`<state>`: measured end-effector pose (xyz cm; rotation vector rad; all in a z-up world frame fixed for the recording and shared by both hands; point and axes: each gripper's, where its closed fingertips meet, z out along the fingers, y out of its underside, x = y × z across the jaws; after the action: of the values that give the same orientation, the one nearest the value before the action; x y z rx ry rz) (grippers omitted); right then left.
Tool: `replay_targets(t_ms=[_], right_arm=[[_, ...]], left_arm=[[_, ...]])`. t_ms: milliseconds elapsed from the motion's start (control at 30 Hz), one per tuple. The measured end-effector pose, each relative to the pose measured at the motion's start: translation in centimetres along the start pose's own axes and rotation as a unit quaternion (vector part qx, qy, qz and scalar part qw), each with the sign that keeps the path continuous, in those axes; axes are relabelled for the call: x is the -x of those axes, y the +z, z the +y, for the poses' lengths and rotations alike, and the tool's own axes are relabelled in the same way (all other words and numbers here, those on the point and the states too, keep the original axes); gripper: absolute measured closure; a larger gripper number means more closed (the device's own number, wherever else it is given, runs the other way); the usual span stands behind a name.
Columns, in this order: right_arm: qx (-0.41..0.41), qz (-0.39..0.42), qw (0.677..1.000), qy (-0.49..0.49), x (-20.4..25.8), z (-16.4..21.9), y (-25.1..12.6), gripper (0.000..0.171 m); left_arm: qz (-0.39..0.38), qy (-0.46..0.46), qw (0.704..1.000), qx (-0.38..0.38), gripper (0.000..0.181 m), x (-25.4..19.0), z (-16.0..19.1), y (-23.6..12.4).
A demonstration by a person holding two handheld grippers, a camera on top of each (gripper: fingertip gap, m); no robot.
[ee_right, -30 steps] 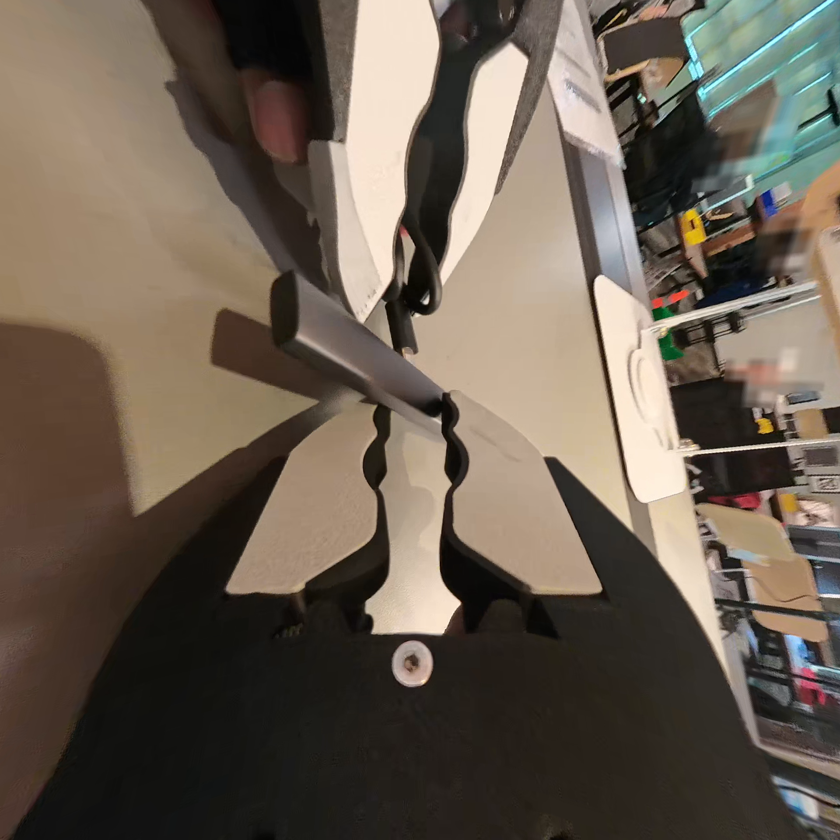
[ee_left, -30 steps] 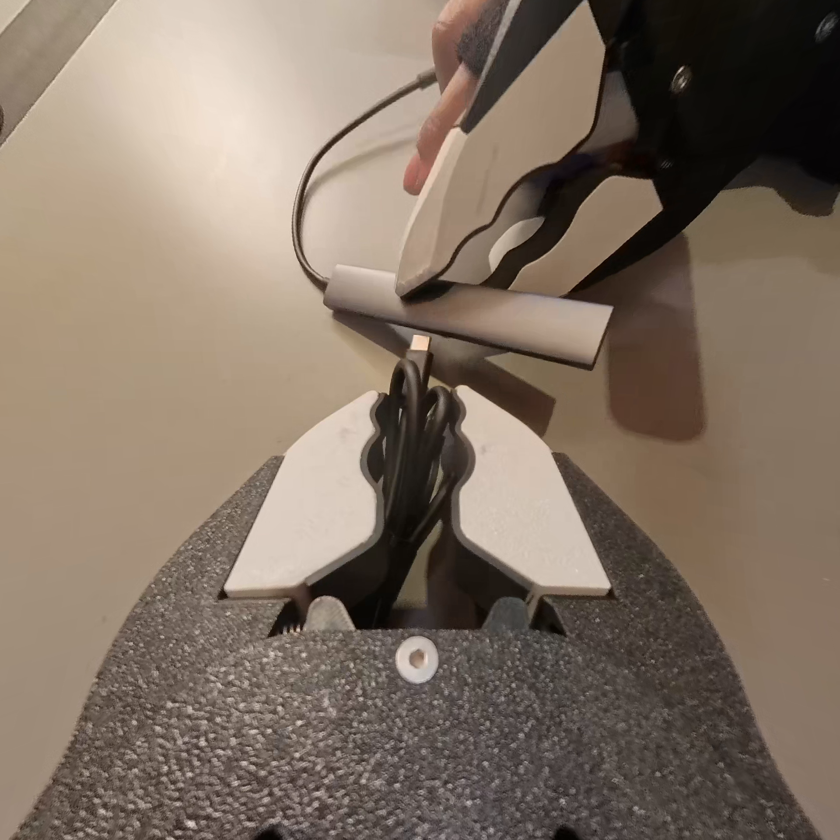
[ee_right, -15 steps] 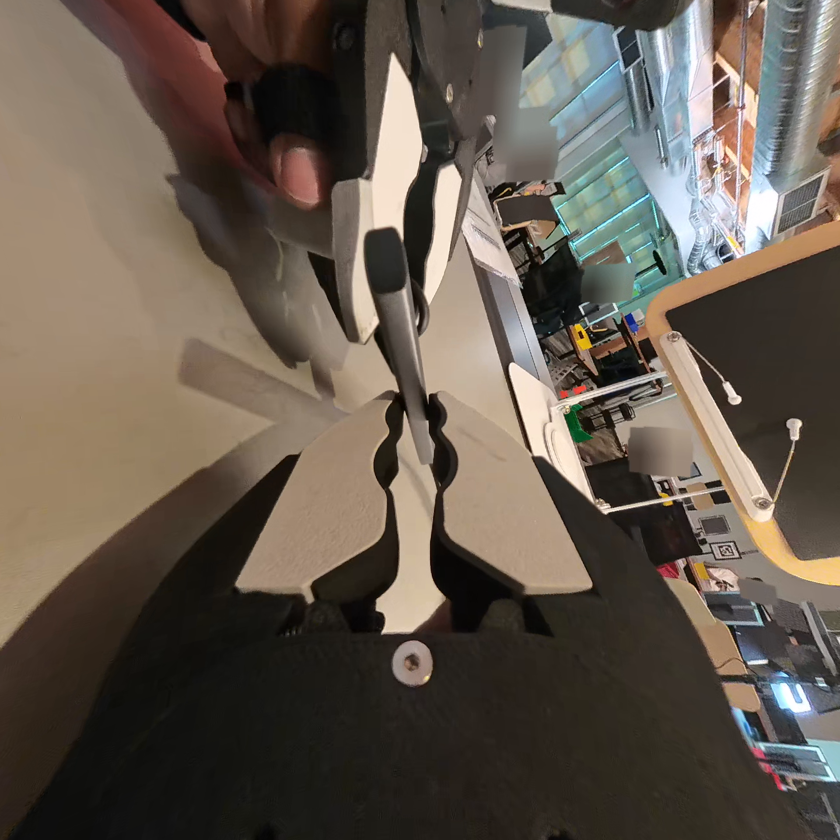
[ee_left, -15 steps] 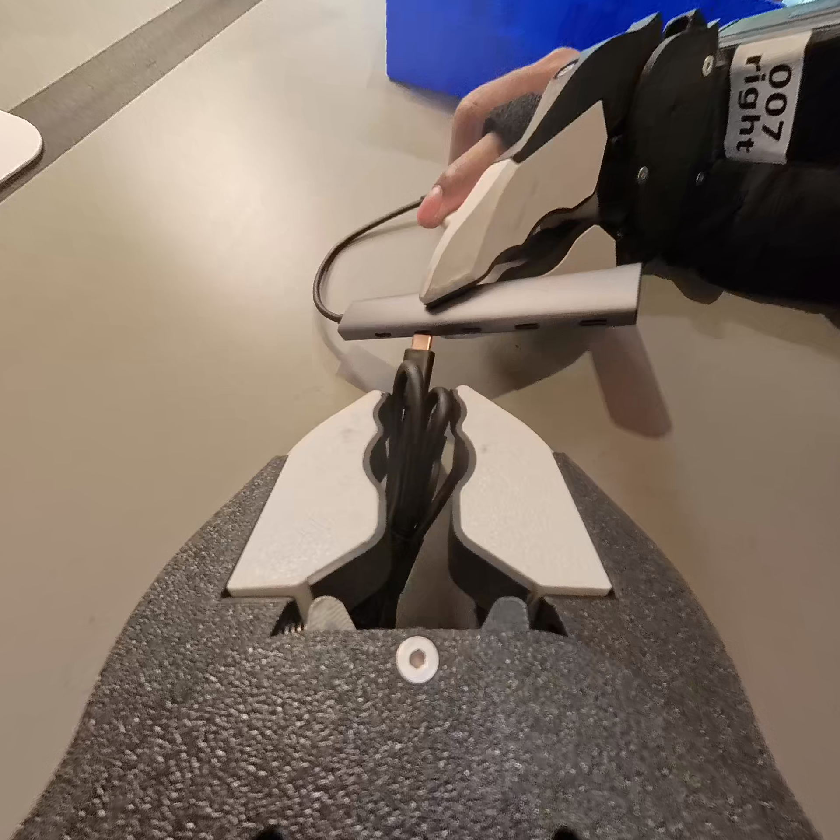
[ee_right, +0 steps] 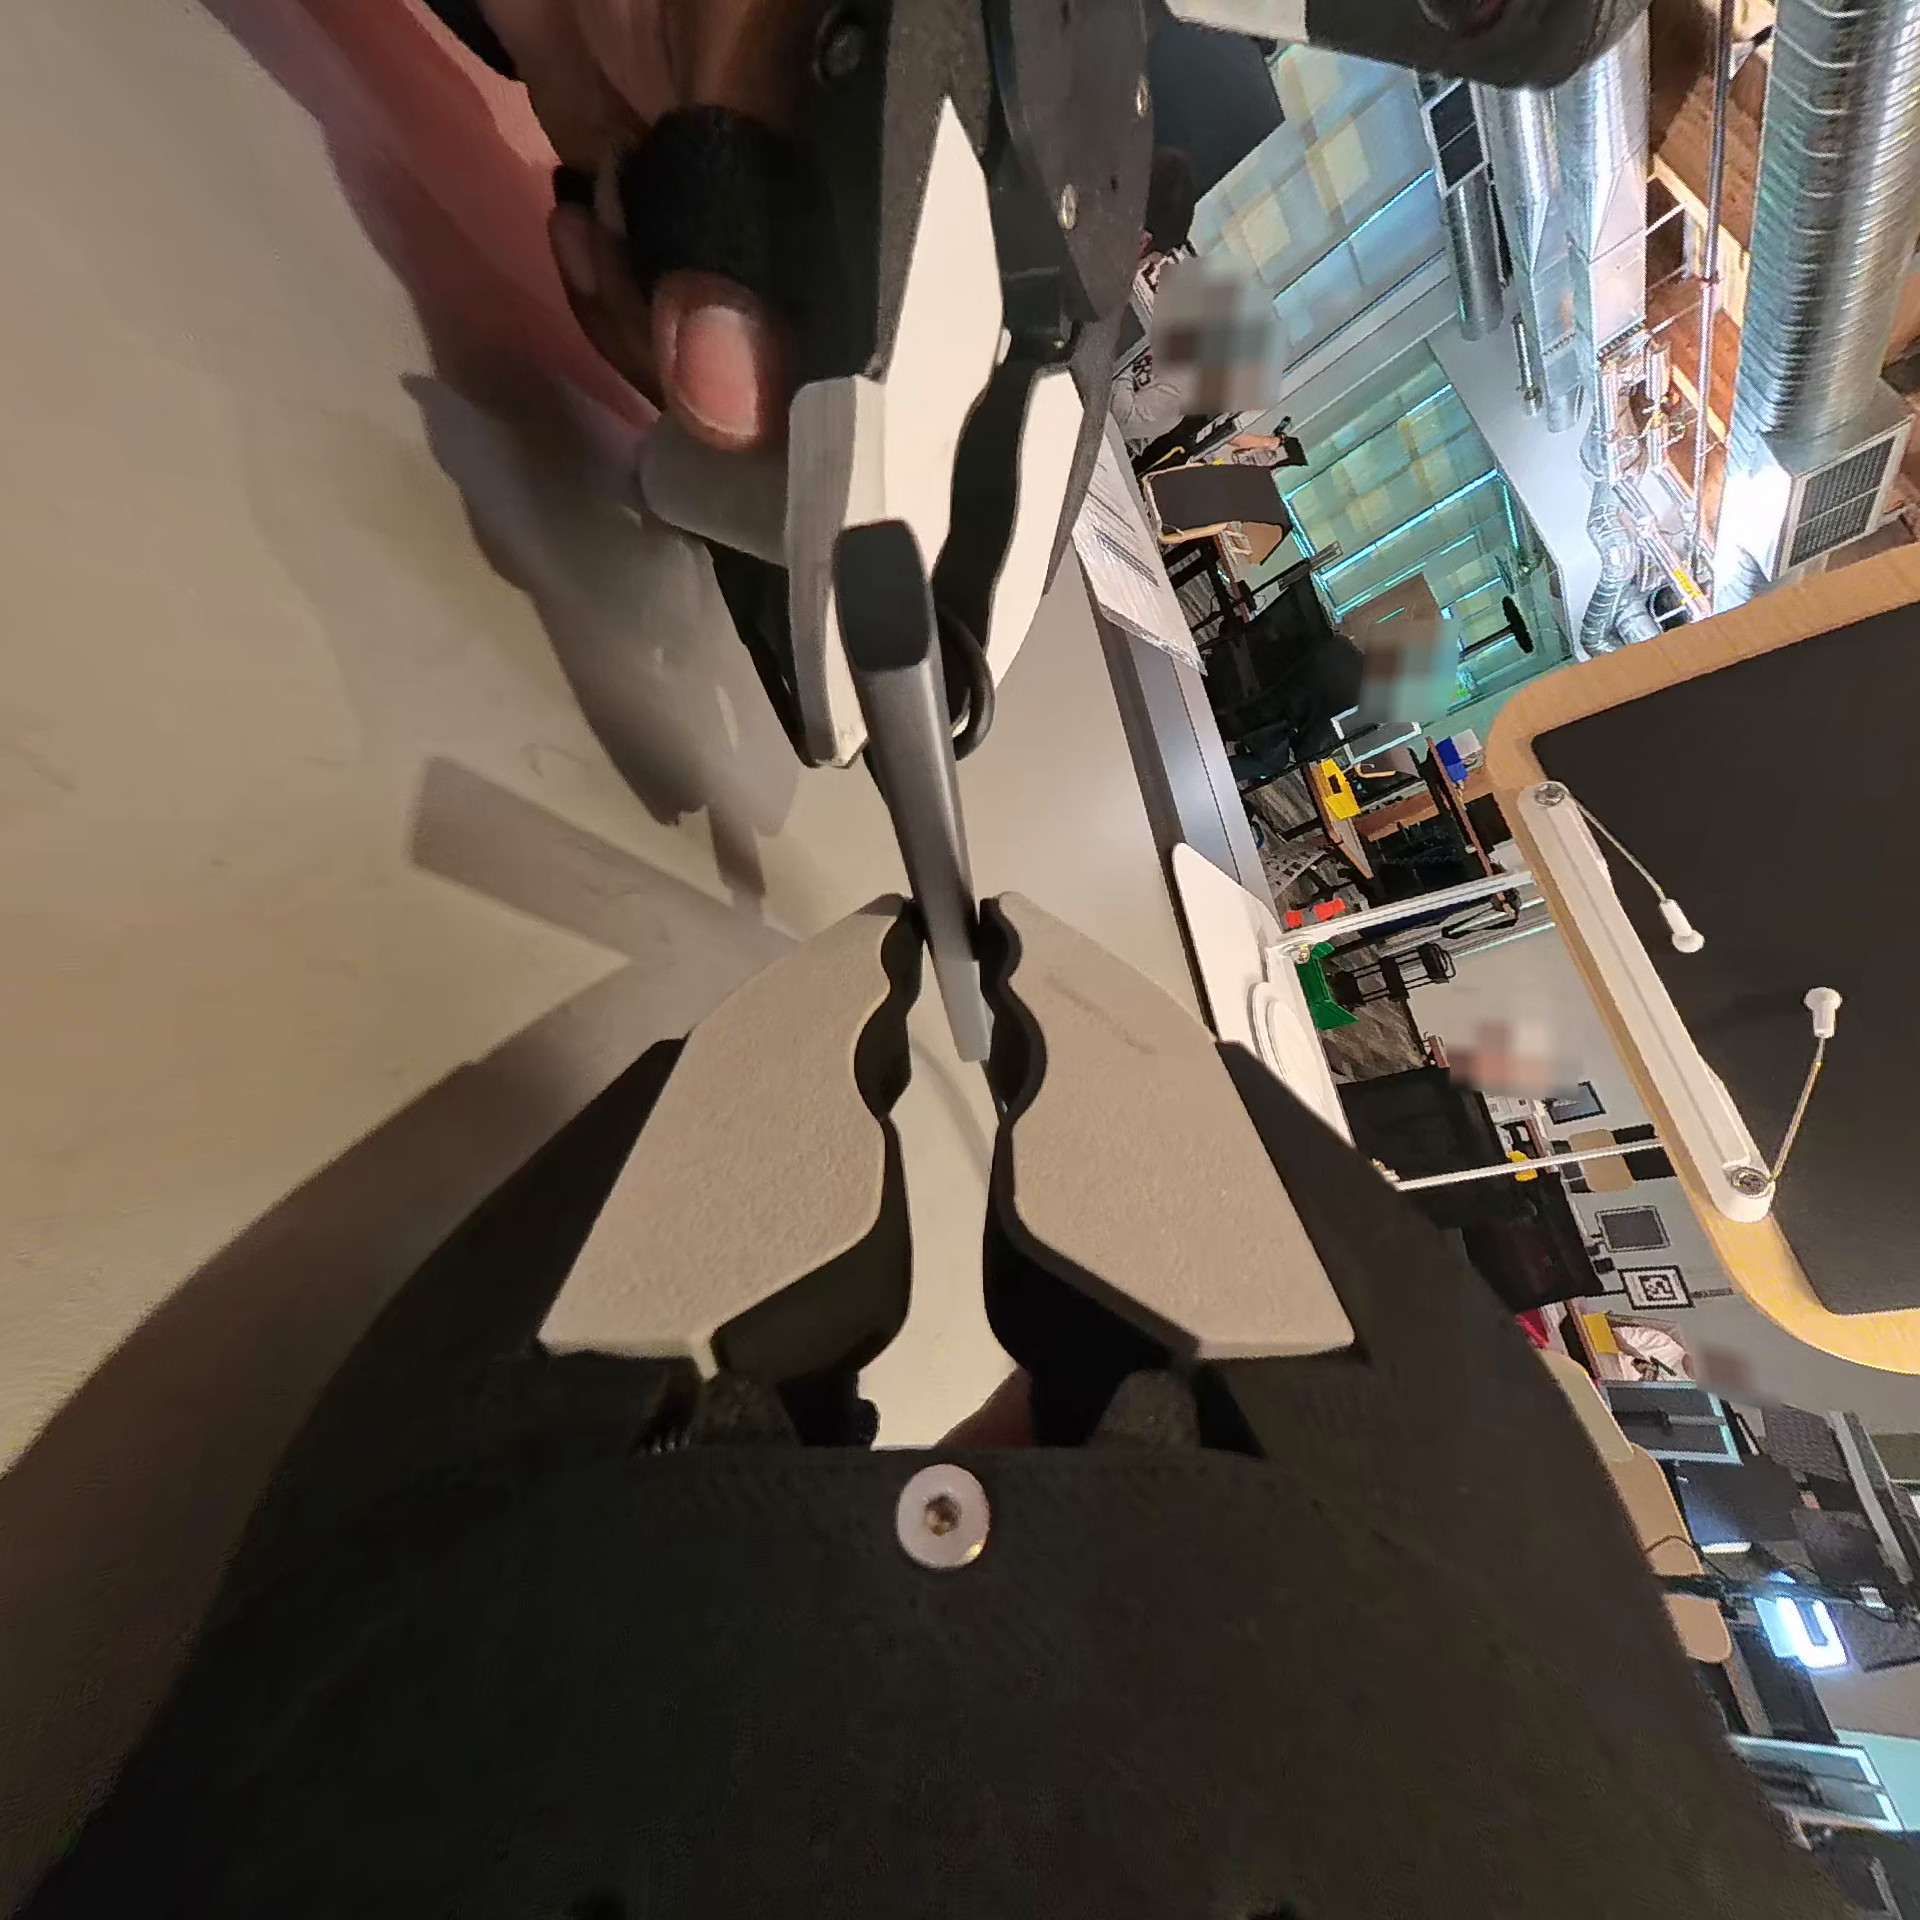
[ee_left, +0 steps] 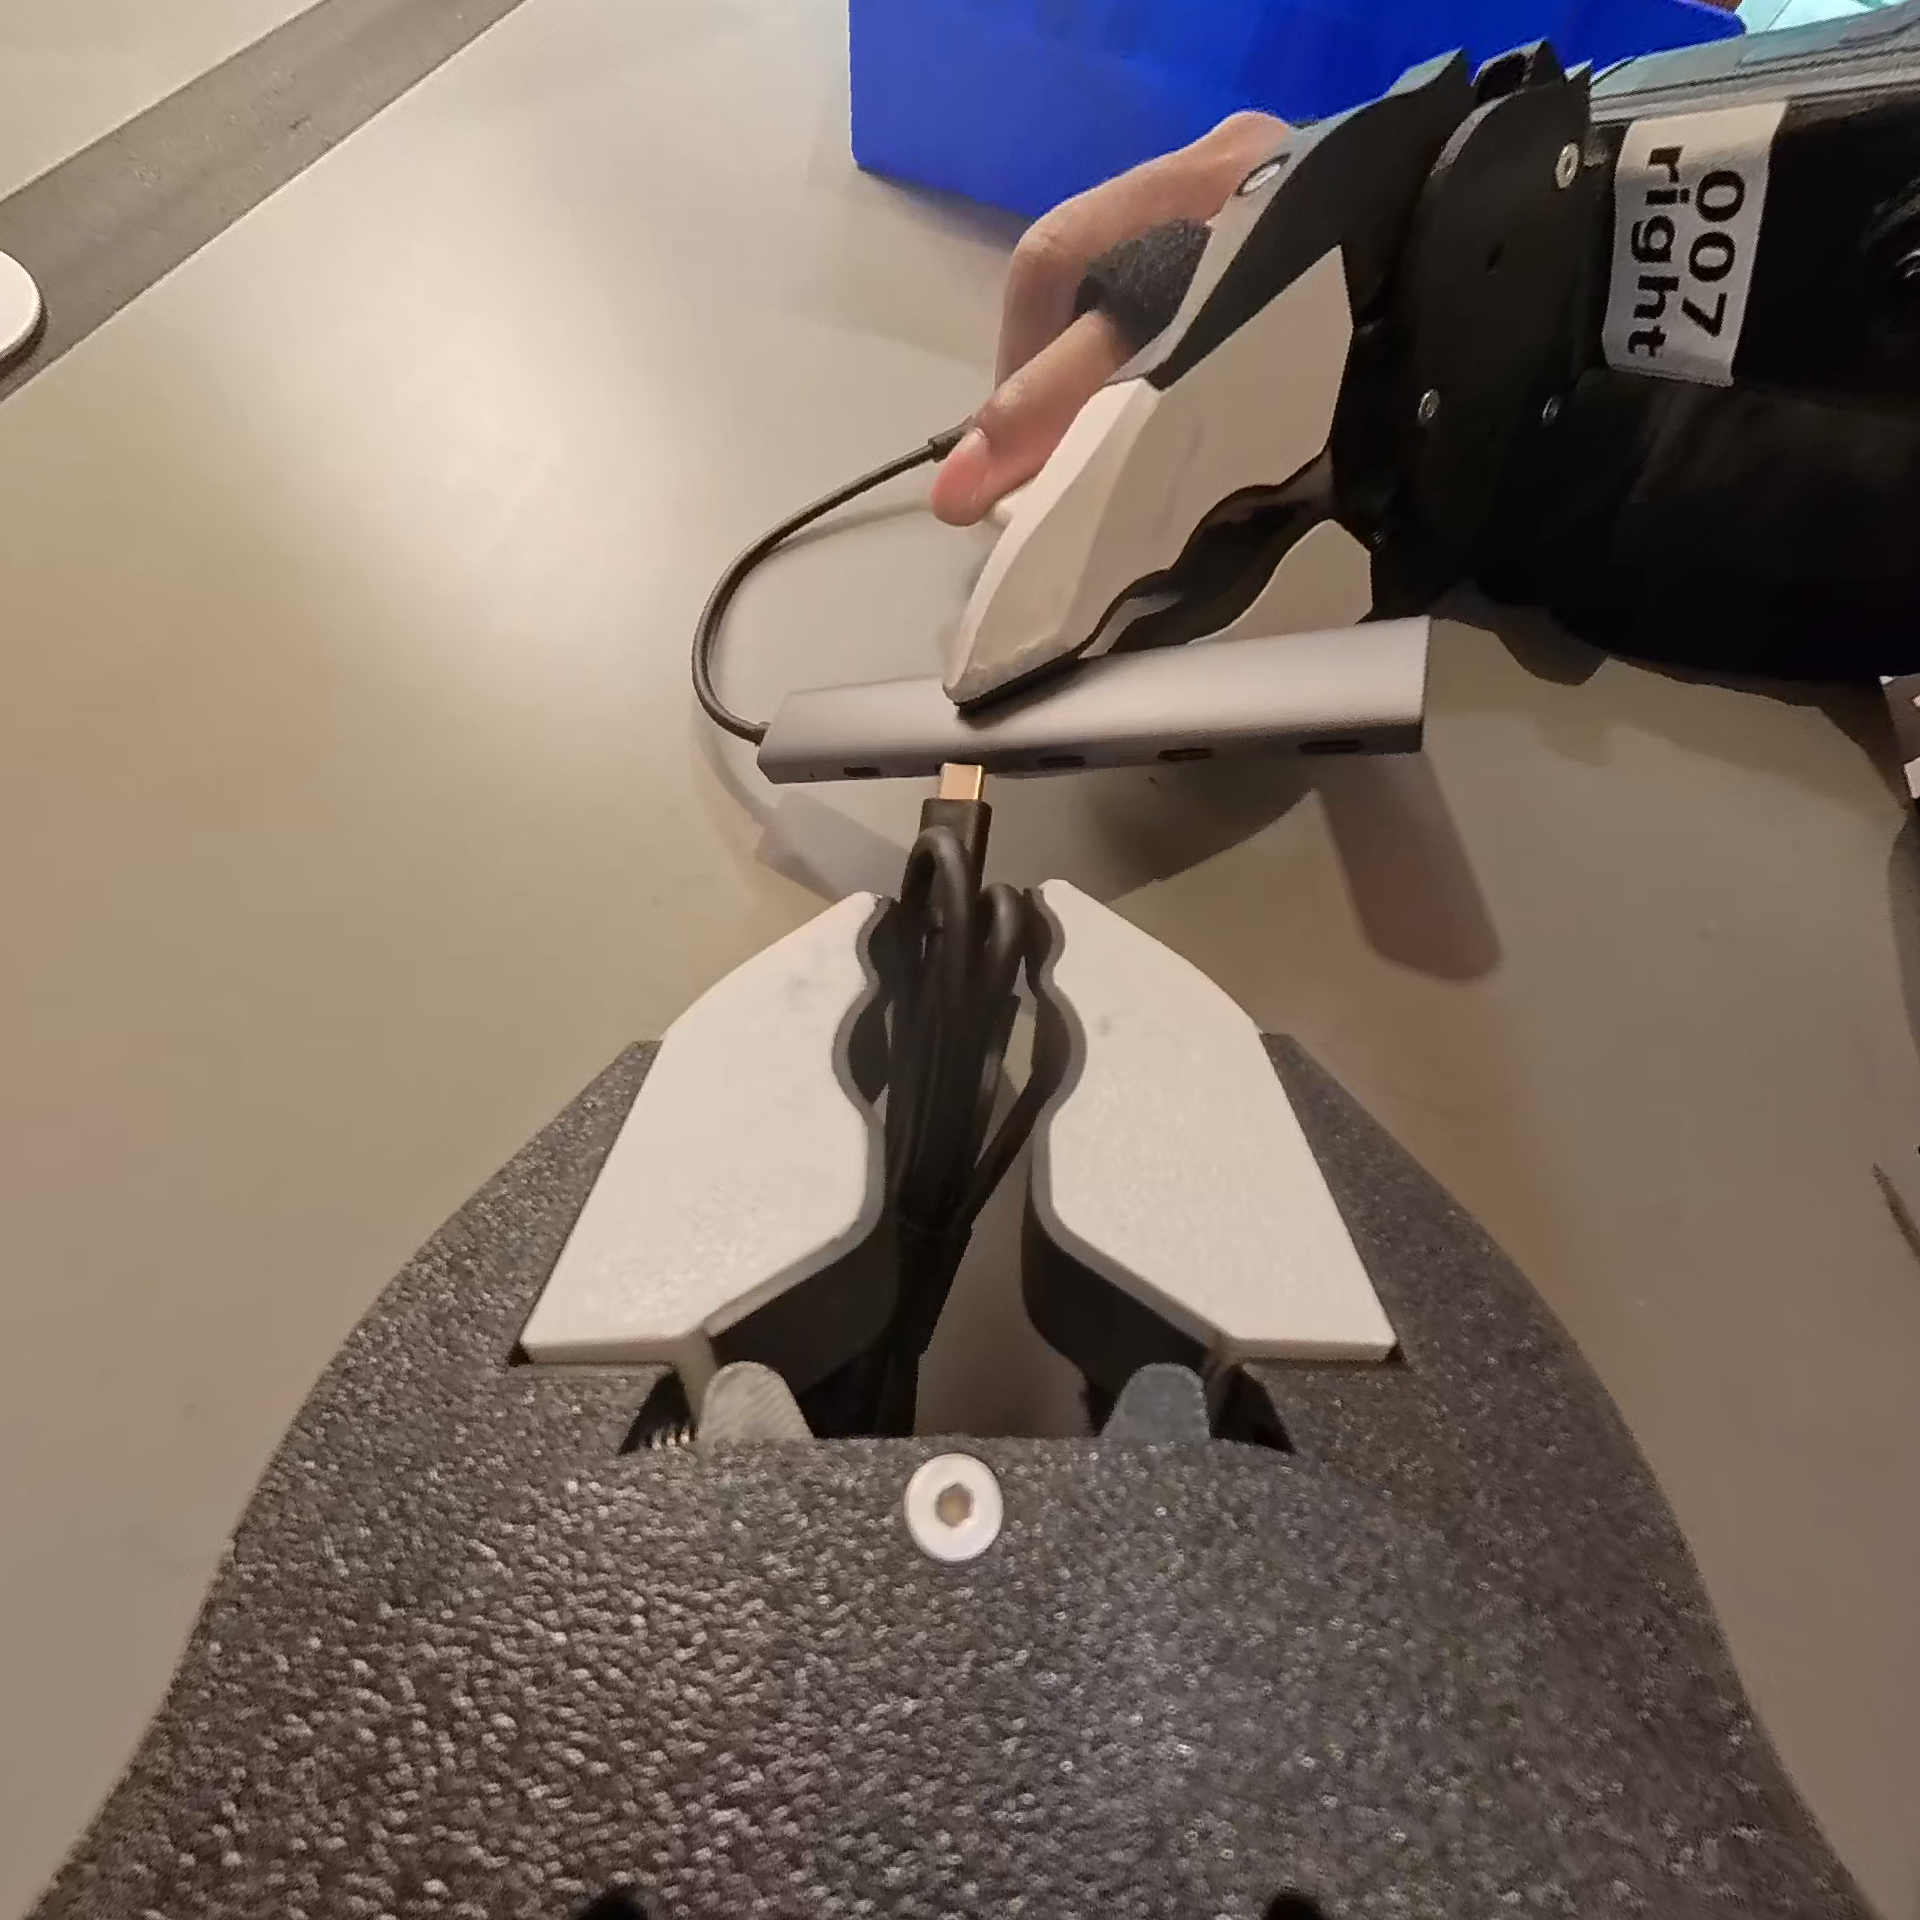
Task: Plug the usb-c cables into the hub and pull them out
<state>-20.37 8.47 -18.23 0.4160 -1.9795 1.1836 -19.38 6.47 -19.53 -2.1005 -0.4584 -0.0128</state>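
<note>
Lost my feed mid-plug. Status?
Left gripper shut on black cable. Right gripper shut on hub, lifted off table. Plug at port, nothing blocking.

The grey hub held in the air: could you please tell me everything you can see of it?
The hub is a slim, flat bar that looks like matt grey metal, with rounded dark end caps and a row of small slots along its near edge. A thin dark lead leaves its left end and curves down to the table. It is off the table, roughly level, pinched across its flat faces by the right gripper. The gold-tipped plug of the black cable, held by the left gripper, meets one slot; its depth is unclear.
</note>
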Motion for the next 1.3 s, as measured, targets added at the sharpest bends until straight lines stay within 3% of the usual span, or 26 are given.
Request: replay_targets(t_ms=[1300], right_arm=[[-0.005, -0.056, 0.997, -0.048, 2.1, -1.2, 0.1, 0.161]], left_arm=[[0.06, -0.011, 0.997, 0.037, 0.16, -1.3, 1.4, -0.5]])
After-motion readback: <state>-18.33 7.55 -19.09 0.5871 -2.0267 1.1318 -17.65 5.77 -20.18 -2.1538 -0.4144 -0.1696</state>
